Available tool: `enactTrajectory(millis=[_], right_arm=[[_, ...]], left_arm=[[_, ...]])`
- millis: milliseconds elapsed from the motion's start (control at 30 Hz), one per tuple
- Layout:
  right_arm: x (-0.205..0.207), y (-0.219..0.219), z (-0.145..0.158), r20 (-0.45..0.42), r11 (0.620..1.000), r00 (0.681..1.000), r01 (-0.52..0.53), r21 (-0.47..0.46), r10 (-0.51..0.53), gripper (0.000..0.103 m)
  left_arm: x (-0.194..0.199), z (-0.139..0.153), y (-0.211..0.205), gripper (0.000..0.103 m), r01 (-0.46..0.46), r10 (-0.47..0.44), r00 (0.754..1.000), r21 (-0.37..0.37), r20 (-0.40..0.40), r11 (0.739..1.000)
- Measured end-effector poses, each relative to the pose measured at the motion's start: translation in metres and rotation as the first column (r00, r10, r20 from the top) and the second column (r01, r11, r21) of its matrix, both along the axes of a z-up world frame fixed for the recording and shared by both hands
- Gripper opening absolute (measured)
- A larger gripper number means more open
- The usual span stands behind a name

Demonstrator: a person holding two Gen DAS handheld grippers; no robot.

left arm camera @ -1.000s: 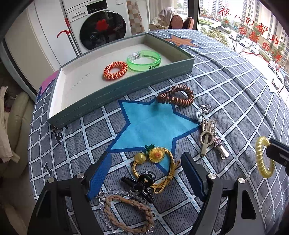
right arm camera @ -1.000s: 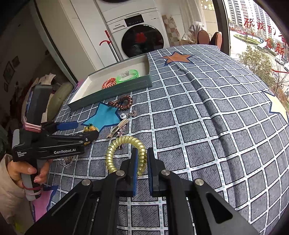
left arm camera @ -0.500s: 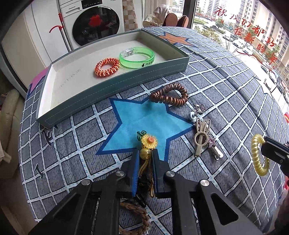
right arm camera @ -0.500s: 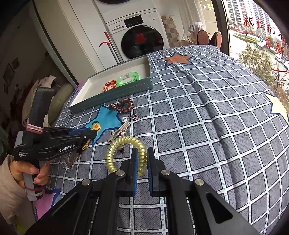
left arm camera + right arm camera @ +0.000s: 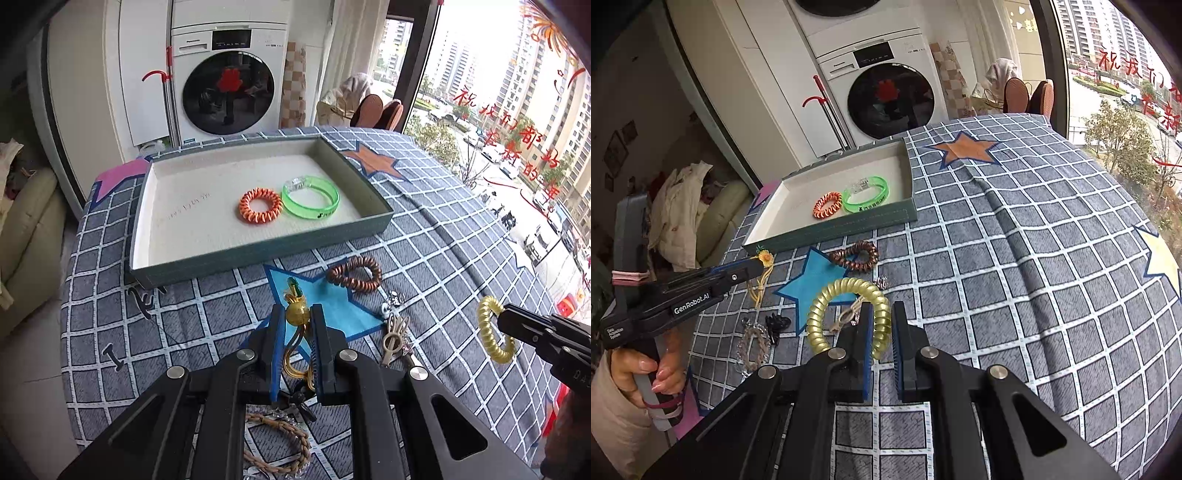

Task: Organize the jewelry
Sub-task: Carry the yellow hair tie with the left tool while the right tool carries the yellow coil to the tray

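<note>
The left claw (image 5: 298, 321) is clamped on a golden elastic hair tie (image 5: 298, 314), its yellow bead pinched between the blue pads (image 5: 277, 332). The tie's small green and sunflower charms stick out past the fingertips, and its cord loops hang down between the fingers. In the right wrist view the same tie hangs from the claw tip, above the patterned cloth and just in front of the tray's near wall.

The right claw (image 5: 878, 332) grips a yellow spiral hair tie (image 5: 846, 314), with one side of the coil held between its pads and the rest of the ring standing out to the left of the fingers. In the left wrist view this coil hangs at the tip of the right claw, over the right part of the counter (image 5: 443, 258).

The shallow tray (image 5: 258, 254) sits at the far side of the counter, beyond both claws. An orange spiral hair tie (image 5: 260, 205) and a green bangle (image 5: 311, 196) lie inside it, touching side by side.

On the grid-patterned cloth between tray and claws lies a brown spiral hair tie (image 5: 354, 274), partly on a blue star patch (image 5: 332, 299). To its right lie a small silver charm (image 5: 392, 301) and a beige hair clip (image 5: 394, 334). Below the left claw lie a braided brown bracelet (image 5: 280, 443) and a black claw clip (image 5: 777, 325).
</note>
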State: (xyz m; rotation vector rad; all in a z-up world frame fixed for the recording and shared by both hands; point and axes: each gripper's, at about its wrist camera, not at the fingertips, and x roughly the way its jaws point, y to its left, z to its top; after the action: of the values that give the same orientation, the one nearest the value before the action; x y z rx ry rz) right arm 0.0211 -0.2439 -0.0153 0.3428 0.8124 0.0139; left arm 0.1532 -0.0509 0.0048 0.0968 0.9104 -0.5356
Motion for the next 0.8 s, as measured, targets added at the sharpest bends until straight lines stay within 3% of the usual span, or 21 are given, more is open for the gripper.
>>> enactTrajectory(millis=[367,800], right_arm=[[0.078,0.007,0.028,0.004,0.997,0.998,-0.058,-0.051,0.058,0.01],[0.199,0.016,-0.002,-0.069,0.991,0.995,-0.082,-0.109,0.075,0.01]], left_arm=[[0.049,0.029,0.009,0.033,-0.065,0.068,0.996,-0.051,0.062,0.997],[0.14,-0.013,0.01,0.033,-0.178,0.175,0.983,0.045,0.049,0.983]])
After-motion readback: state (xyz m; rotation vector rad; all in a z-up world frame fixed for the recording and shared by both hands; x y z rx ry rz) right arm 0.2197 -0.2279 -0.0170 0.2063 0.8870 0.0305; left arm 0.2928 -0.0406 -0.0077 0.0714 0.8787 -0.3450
